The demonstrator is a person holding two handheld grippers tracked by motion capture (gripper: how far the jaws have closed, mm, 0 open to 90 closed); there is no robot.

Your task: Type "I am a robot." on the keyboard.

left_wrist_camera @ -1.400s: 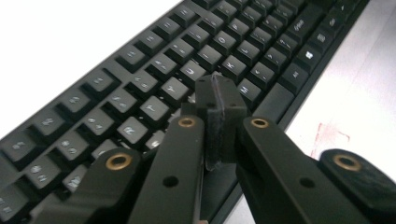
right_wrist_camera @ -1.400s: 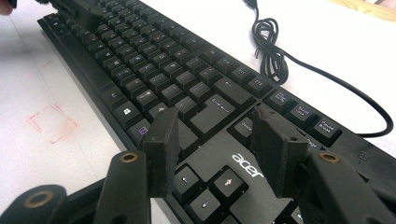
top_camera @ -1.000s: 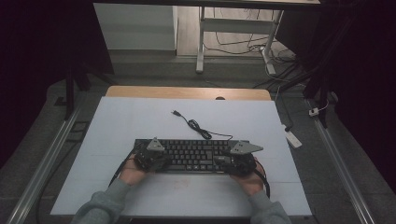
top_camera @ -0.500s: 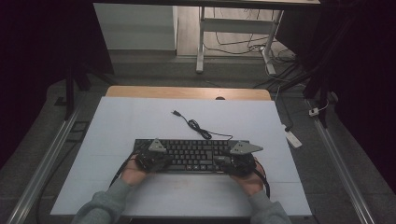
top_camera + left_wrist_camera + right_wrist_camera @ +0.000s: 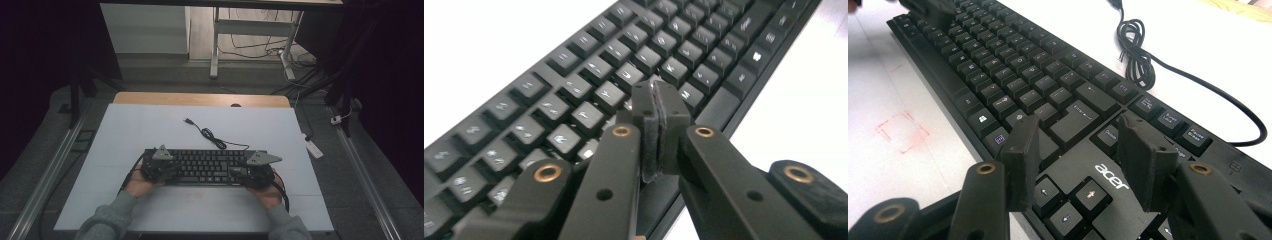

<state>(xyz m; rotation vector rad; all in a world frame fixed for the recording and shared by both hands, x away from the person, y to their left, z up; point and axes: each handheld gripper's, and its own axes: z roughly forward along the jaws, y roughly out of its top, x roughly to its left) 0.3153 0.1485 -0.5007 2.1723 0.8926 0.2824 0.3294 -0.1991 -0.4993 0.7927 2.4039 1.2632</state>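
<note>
A: Keyboard location?

B: A black keyboard [image 5: 205,167] is seen lying flat on the white table [image 5: 150,130], near the front edge, long side across. Its cable [image 5: 212,136] is looped loosely behind it on the table, with the plug end lying free further back.

A: Left gripper?

B: The left gripper [image 5: 159,169] is held over the keyboard's left end, a hand [image 5: 137,184] being wrapped around it from below. In the left gripper view its jaws are pressed together, pad against pad, nothing between them. The tips [image 5: 660,107] are placed just above the letter keys [image 5: 599,70]; contact with the keys cannot be told.

A: Right gripper?

B: The right gripper [image 5: 255,174] is held at the keyboard's right end, by the other hand [image 5: 267,192]. In the right gripper view its jaws [image 5: 1083,150] are spread well apart, nothing held. Between them the enter key area and the "acer" logo [image 5: 1110,176] are framed, with arrow keys [image 5: 1068,197] below. A faint red square mark [image 5: 902,131] is seen on the table beside the keyboard's front edge.

A: Sleeves?

B: Grey sleeves [image 5: 105,220] are seen at the bottom of the high view.
</note>
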